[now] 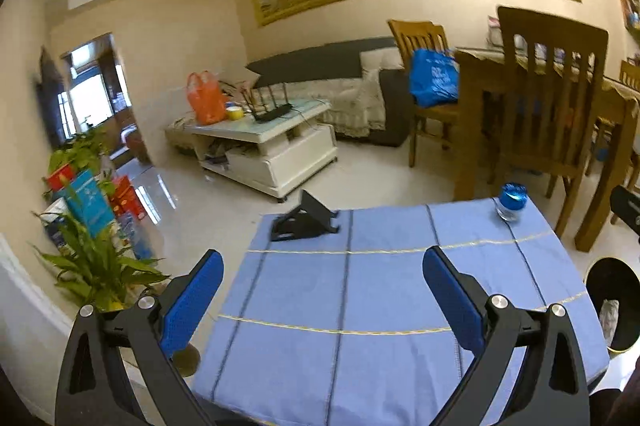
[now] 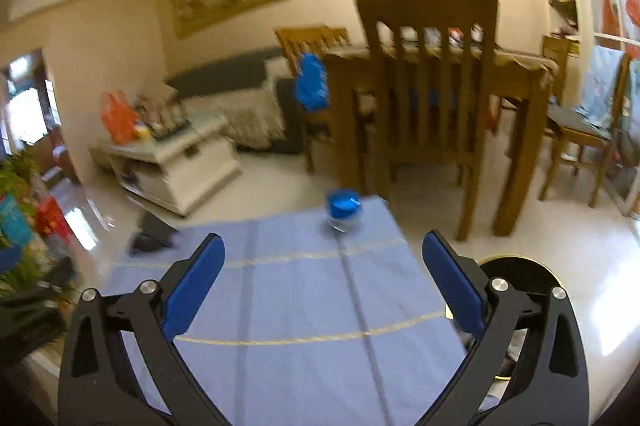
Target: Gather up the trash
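Left to right on the blue tablecloth (image 1: 360, 290): black stand (image 1: 304, 220) at far left edge, small jar w/ blue lid (image 1: 511, 201) at far right corner. Black bin (image 1: 612, 302) on floor just beside table's right side, w/ something pale inside. Left gripper (image 1: 322, 290) wide apart, holding nothing, above cloth. Right gripper (image 2: 320, 286) also wide, nothing held, jar ahead

blue woven tablecloth with dark and gold stripes (image 1: 360, 290) – matt cloth | left gripper (image 1: 322, 266) – matt black plastic arms, rough blue pads (image 1: 192, 300), shiny metal rivets | small clear glass jar with glossy blue lid (image 1: 511, 203) | black plastic folding stand (image 1: 304, 218) – matt | brown wooden slatted chair (image 1: 548, 98) – smooth | pale tiled floor (image 1: 208, 210) – glossy | round black bin with gold rim (image 2: 520, 266) – shiny rim
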Tool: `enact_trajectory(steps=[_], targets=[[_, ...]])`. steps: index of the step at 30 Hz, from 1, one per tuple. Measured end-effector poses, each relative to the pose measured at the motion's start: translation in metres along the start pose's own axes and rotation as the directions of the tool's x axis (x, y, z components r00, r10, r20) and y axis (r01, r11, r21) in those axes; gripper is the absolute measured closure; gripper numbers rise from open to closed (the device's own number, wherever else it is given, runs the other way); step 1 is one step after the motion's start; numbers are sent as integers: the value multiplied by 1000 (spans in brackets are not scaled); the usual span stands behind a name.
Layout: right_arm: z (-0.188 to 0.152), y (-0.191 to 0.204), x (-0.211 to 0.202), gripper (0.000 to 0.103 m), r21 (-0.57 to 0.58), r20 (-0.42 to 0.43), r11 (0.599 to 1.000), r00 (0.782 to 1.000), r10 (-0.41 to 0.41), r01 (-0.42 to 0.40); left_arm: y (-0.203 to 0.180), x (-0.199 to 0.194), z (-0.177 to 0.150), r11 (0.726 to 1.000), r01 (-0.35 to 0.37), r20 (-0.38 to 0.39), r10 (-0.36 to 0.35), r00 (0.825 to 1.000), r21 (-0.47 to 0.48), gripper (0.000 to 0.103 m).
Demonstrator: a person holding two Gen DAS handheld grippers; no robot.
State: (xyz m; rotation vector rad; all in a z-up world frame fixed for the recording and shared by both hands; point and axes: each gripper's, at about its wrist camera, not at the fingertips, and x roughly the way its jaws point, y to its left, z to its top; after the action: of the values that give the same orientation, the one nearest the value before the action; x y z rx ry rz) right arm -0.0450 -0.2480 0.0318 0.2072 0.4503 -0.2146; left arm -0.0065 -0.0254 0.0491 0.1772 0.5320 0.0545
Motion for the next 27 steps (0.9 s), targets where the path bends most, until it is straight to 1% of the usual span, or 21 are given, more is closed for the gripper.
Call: enact_trajectory(steps=[1,2,4,6,9,11,13,16,19,23,27], targets=[[3,7,-4,5,-1,1,999,999,37,-37,5,-5,-1,1000,14,7,-14,1000,-11,7],[4,15,-7,5,-12,-10,998,998,56,-56,8,-6,-1,999,39,7,-39,999,-21,7],[4,30,-6,5,-55,-41,998,999,34,-36,17,-10,-1,991,118,7,-117,993,-58,7],[0,41,-3,6,-107,-80,993,996,34,-42,21,-12,0,986,143,16,-142,990,-81,7],[-4,46,-7,5,-92,-61,995,998,27,-32,21,-8,-2,986,145,5,-145,989,-86,7],[-5,48,-12,6,-108,-39,994,999,19,-23,19,-5,-4,984,160,-5,-161,987,-83,7],[-9,51,-15,6,-138,-28,990,1000,9,-13,15,-4,-6,985,153,-5,-154,988,-75,7],[-16,50,-15,6,-147,-43,988,998,41,-47,15,-3,-8,987,150,-10,-151,988,-64,7],[-20,50,-12,5,-158,-53,987,998,26,-34,16,-2,-10,985,159,-20,-160,987,-66,7],[-21,46,-11,5,-146,-60,989,998,26,-35,14,-2,-13,988,150,-18,-151,988,-38,7],[-21,46,-10,5,-144,-66,989,998,26,-35,15,-1,-16,986,159,-19,-160,987,-39,7]])
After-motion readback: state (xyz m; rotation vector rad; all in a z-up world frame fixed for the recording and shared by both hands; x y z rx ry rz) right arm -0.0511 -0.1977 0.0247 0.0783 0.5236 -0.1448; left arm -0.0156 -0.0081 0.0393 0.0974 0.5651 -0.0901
